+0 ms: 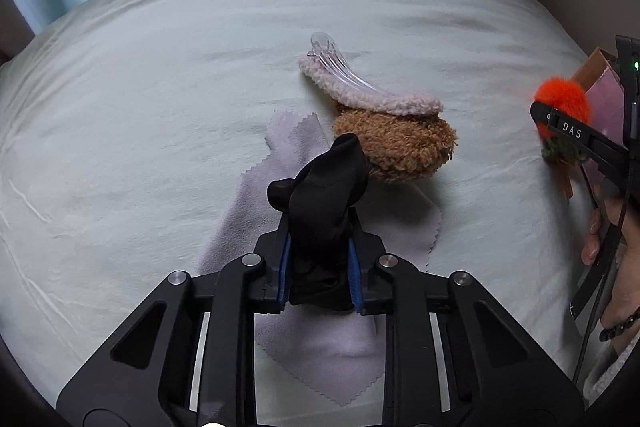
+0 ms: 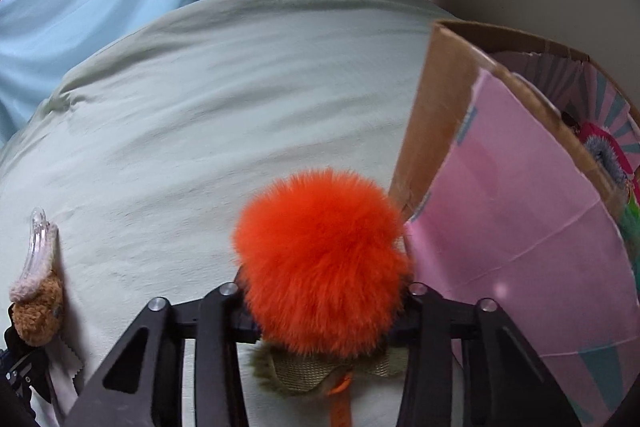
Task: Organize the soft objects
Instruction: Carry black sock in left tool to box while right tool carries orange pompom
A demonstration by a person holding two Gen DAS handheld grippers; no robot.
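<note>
The left gripper (image 1: 318, 267) is pinching a limp black sock (image 1: 320, 195) above the lilac cloth (image 1: 256, 227) while the right gripper (image 2: 324, 303) is clamping an orange pompom (image 2: 320, 259) beside the cardboard box (image 2: 520, 187) — both light, compressible, best held mid-body.

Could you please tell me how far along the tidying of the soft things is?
Partway. Something fuzzy already shows inside the cardboard box. In hand: the left tool grips a black sock, the right tool an orange pom-pom beside the box. Left on the bed: brown plush, hair clip, grey cloth.
</note>
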